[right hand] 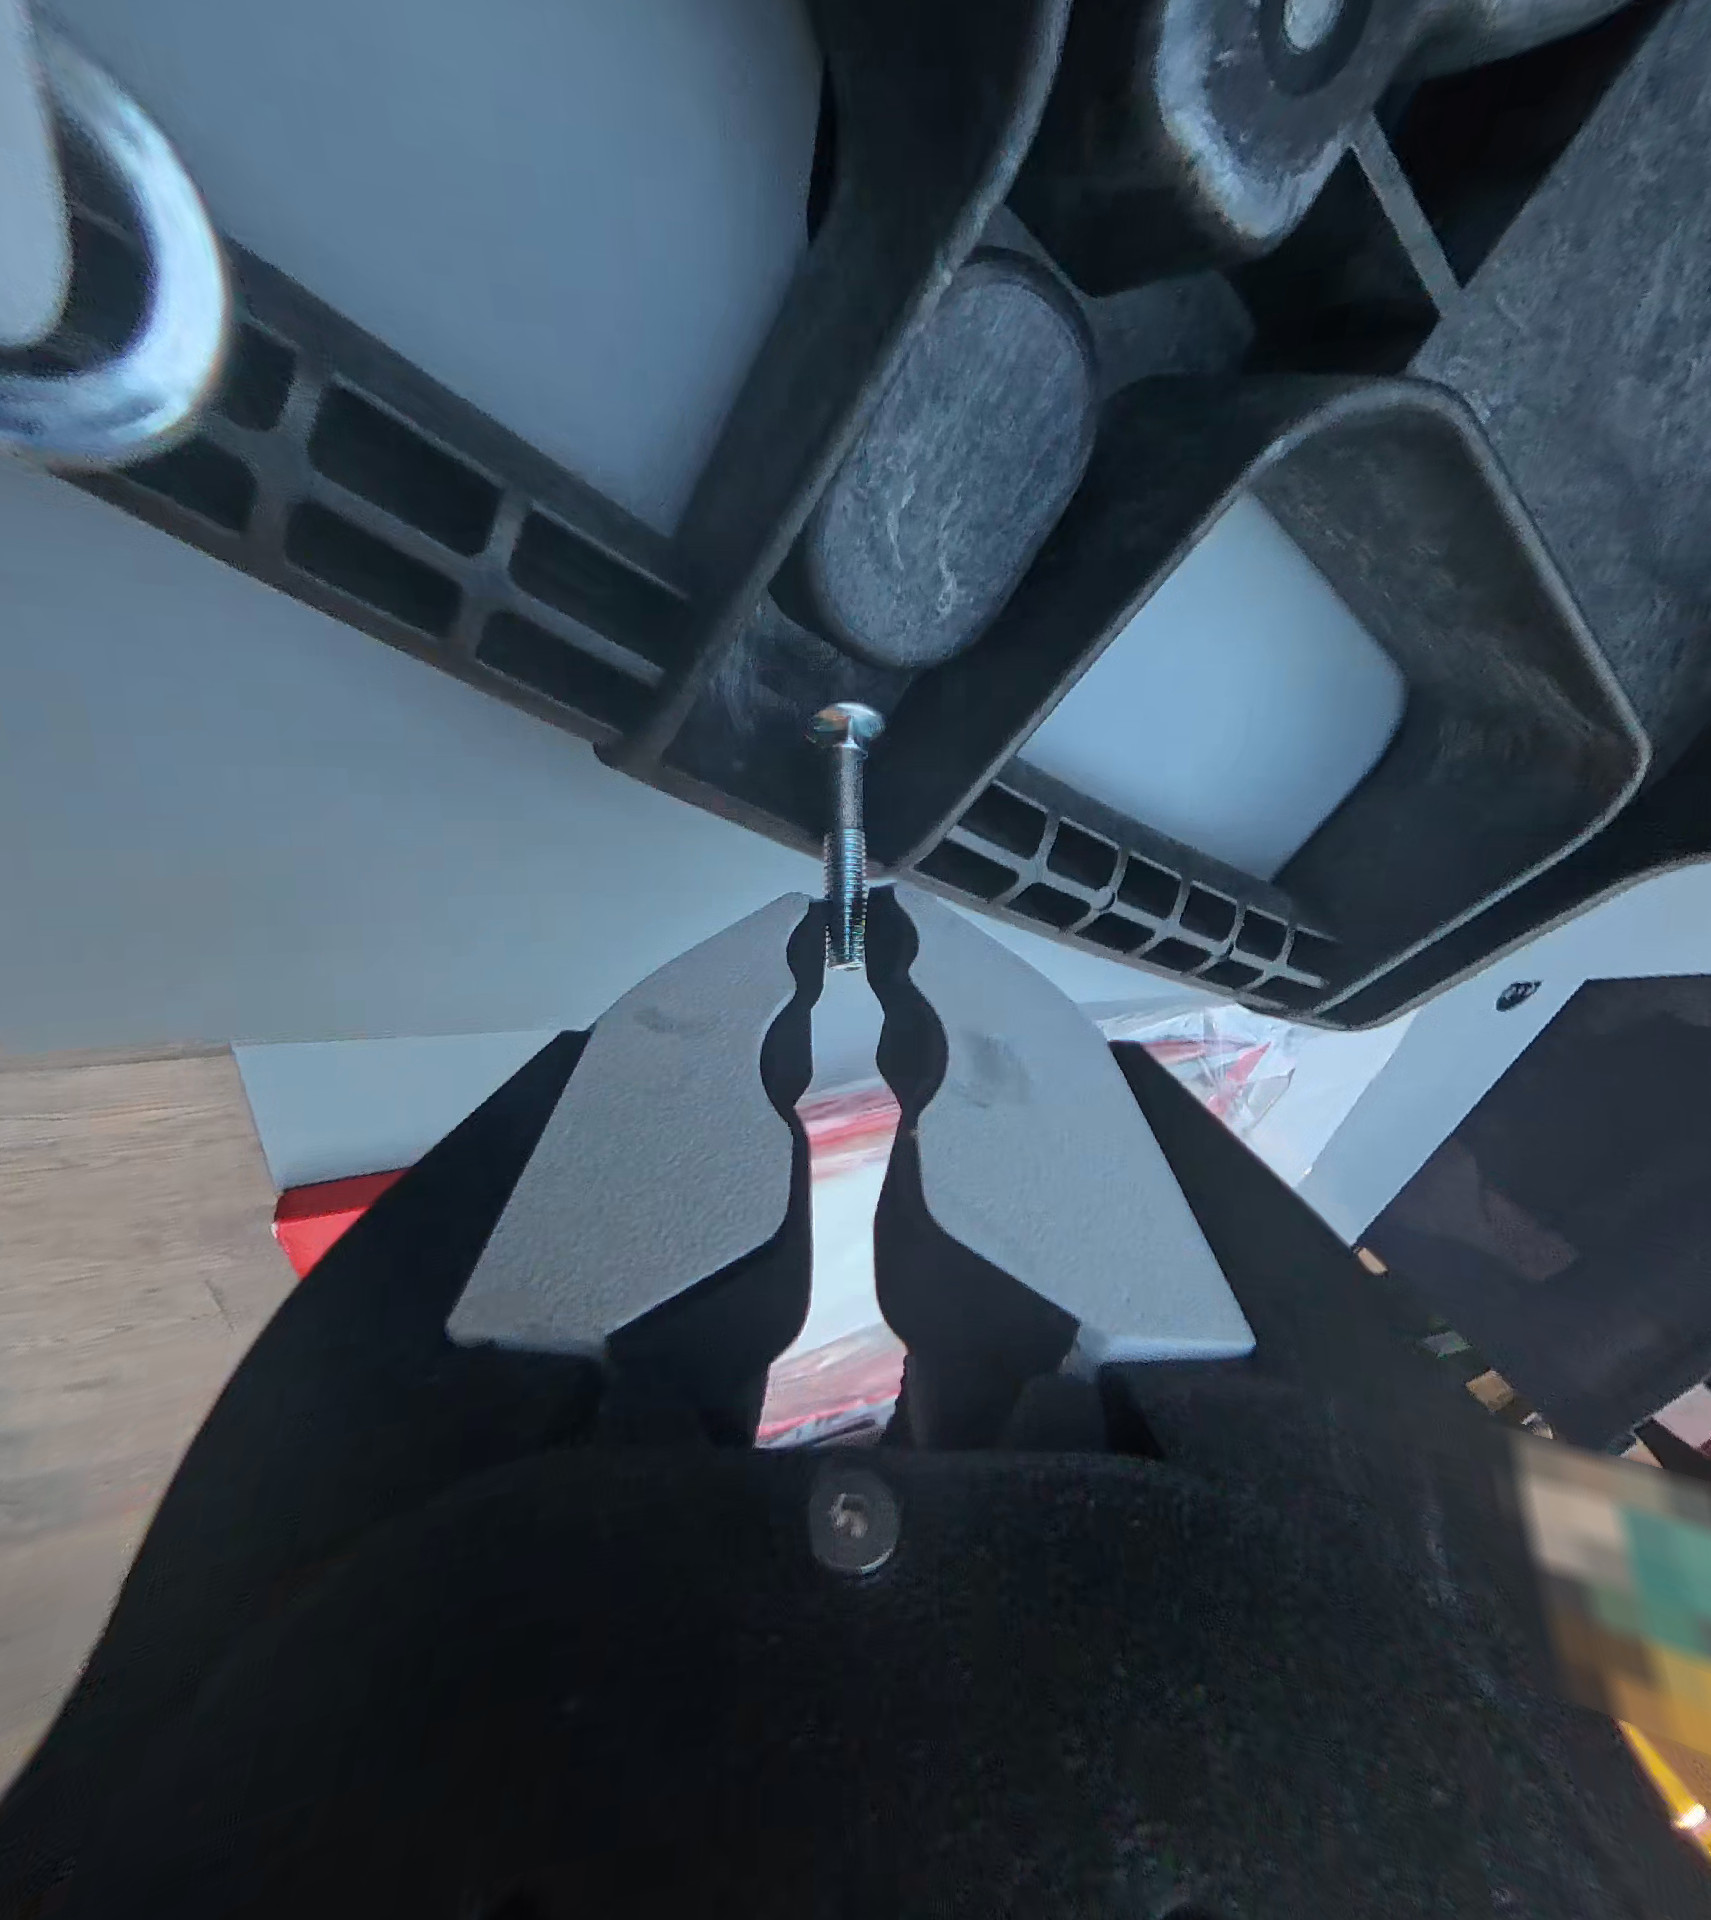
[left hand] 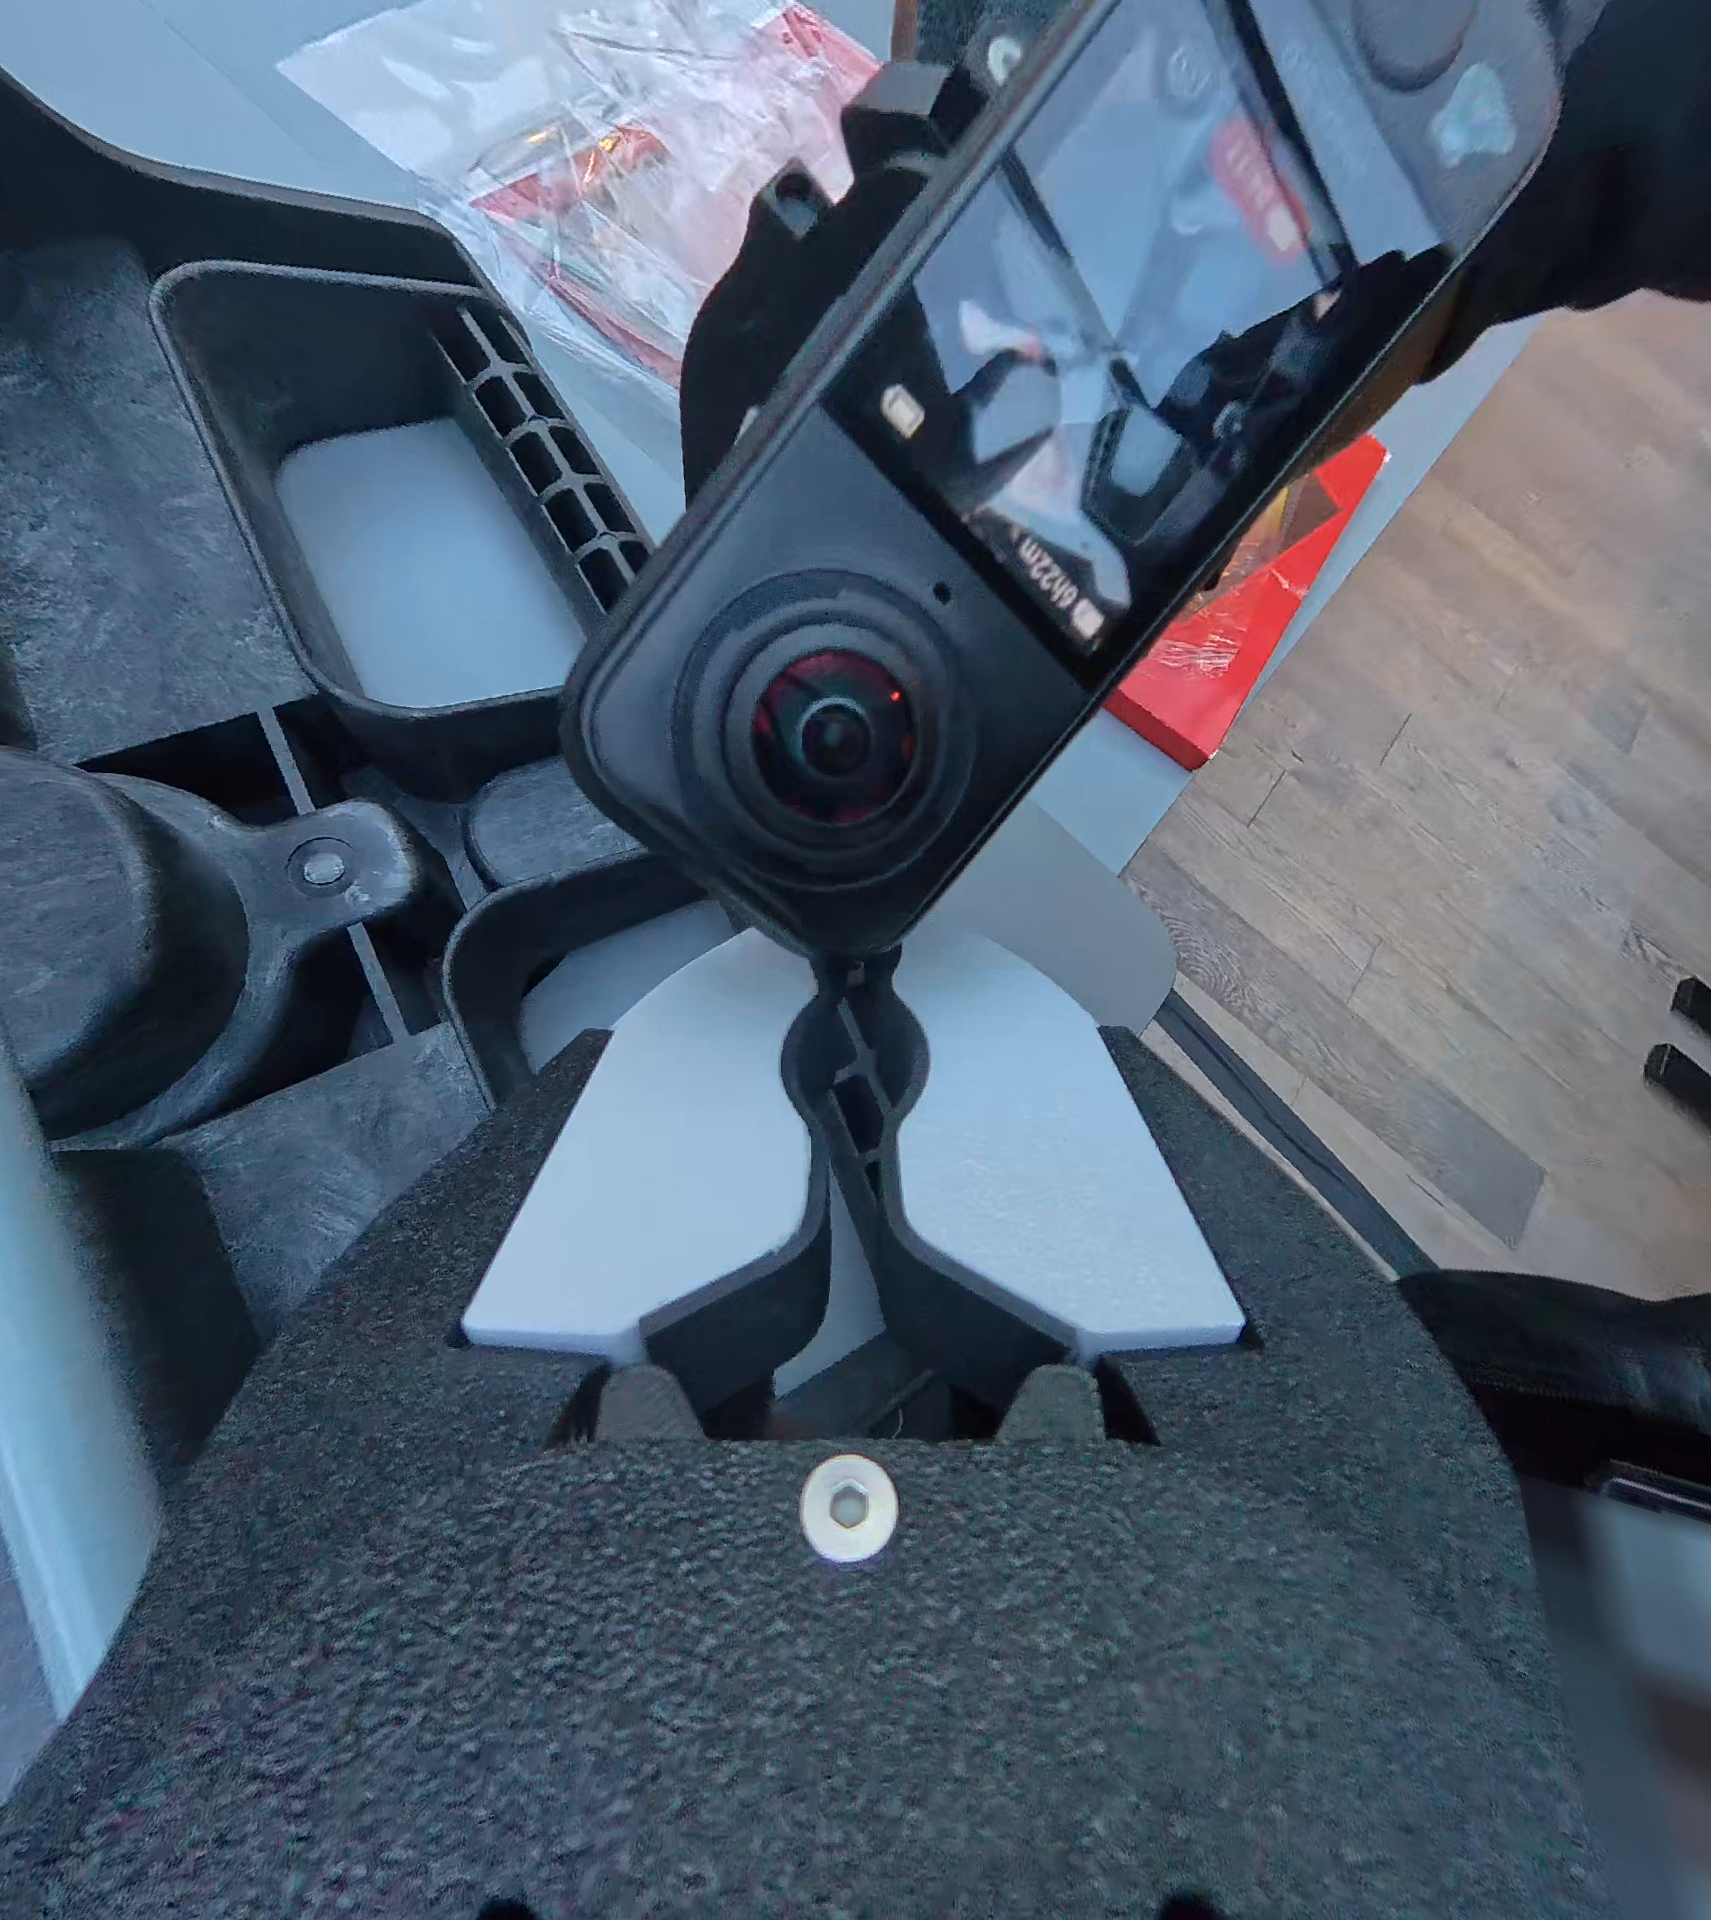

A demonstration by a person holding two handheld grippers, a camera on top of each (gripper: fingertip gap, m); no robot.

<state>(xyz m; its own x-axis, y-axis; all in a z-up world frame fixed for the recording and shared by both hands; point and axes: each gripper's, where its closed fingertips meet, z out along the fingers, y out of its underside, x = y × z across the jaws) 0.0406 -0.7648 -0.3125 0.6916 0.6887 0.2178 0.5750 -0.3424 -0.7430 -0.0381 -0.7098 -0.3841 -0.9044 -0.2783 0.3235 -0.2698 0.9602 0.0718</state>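
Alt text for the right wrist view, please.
The right claw pinches a small silver bolt by its threaded end, head pointing at a black ribbed plastic part on a white table. Wood floor shows lower left.

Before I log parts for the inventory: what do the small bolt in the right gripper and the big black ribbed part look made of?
Bolt: bright plated steel, by its silvery shine and cut threads. Black ribbed part: likely moulded plastic, matte with swirled grey marbling and cast ribs; fibre-filled or recycled, unclear.
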